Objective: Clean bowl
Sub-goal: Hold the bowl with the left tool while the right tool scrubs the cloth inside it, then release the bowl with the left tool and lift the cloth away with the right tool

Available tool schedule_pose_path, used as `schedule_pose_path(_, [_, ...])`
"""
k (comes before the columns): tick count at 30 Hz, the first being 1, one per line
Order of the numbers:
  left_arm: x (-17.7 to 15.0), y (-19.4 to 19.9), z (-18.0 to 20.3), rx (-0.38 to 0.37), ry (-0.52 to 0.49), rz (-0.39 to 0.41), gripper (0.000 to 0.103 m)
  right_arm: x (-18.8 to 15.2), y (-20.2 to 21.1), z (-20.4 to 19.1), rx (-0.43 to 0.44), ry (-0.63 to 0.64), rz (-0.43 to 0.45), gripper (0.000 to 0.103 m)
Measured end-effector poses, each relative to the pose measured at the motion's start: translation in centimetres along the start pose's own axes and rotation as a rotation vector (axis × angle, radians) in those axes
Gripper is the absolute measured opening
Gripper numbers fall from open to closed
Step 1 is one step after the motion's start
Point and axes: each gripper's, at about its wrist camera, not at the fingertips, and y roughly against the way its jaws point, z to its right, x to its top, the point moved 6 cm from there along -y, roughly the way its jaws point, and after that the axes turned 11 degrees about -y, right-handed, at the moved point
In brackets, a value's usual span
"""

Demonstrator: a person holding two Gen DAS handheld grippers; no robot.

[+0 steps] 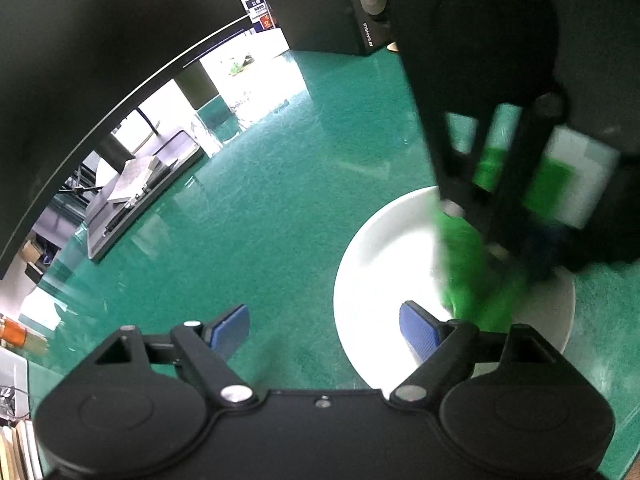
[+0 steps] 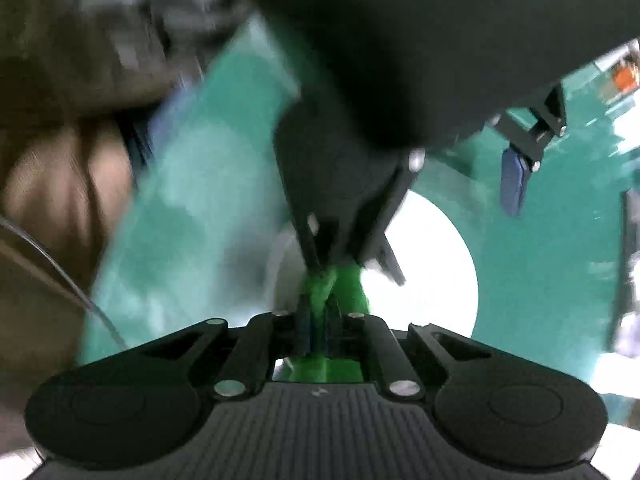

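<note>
The right gripper (image 2: pixel 318 328) has its fingers closed tight on a green cloth (image 1: pixel 472 272), which hangs down into the white bowl (image 1: pixel 384 264). The left gripper (image 1: pixel 324 330) is wide open and holds nothing; one blue pad (image 1: pixel 418 330) sits over the bowl's near rim, the other over bare desk (image 1: pixel 260 200). I cannot tell whether that pad touches the rim. The bowl stands on the green desk, between the two grippers. The step looks like wiping the inside. To do it well, I would brace the rim with the left fingers so the bowl cannot slide, keep the cloth pressed flat, and sweep in circles from centre to wall. Both views are blurred.
</note>
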Motion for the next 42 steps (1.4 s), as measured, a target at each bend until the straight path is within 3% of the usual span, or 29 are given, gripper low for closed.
schedule_pose_path(3, [-0.1,-0.1,-0.1,0.002,0.014,0.0,0.083,-0.2,-0.1,1.0,-0.137,-0.021,0.059,0.004])
schedule_pose_path(10, [-0.4,-0.2,-0.7,0.012,0.013,-0.002,0.088,-0.6,3.7,2.3,-0.222,-0.187,0.262,0.004])
schedule_pose_path(13, [-0.8,-0.3,-1.2,0.025,0.022,0.001,0.093,-2.4,7.8,4.4,-0.346,-0.379,0.429,0.004])
schedule_pose_path(17, [-1.8,-0.4,-2.4,0.069,0.076,0.009,0.093,-5.3,8.4,5.1,-0.421,-0.712,0.597,0.004])
schedule_pose_path(23, [-4.4,-0.8,-5.2,0.128,0.219,0.019,0.097,-10.9,5.6,4.0,-0.404,-1.145,0.66,0.005])
schedule_pose_path(26, [-6.1,-1.4,-7.3,0.17,0.368,0.027,0.099,-11.2,2.5,5.2,-0.398,-1.312,0.688,0.005])
schedule_pose_path(28, [-7.3,-1.6,-8.5,0.241,0.491,0.019,0.099,-10.6,0.7,6.5,-0.432,-1.398,0.68,0.007])
schedule_pose_path(30, [-7.8,-1.3,-8.7,0.281,0.55,0.011,0.101,-10.4,-0.7,6.6,-0.447,-1.513,0.658,0.022])
schedule_pose_path(32, [-8.1,-0.5,-8.7,0.309,0.6,0.023,0.102,-9.7,-1.9,6.9,-0.444,-1.562,0.672,0.063])
schedule_pose_path(34, [-8.0,1.3,-8.2,0.322,0.643,0.075,0.102,-9.0,-2.2,6.5,-0.467,-1.577,0.709,0.085])
schedule_pose_path(37, [-8.1,4.6,-7.4,0.384,0.726,0.138,0.102,-8.6,-0.8,4.9,-0.549,-1.587,0.756,0.088])
schedule_pose_path(39, [-8.0,7.1,-6.6,0.443,0.813,0.203,0.102,-8.7,0.5,3.7,-0.588,-1.622,0.774,0.102])
schedule_pose_path(42, [-6.7,9.4,-4.0,0.432,0.821,0.284,0.102,-9.1,2.0,2.1,-0.613,-1.693,0.792,0.103])
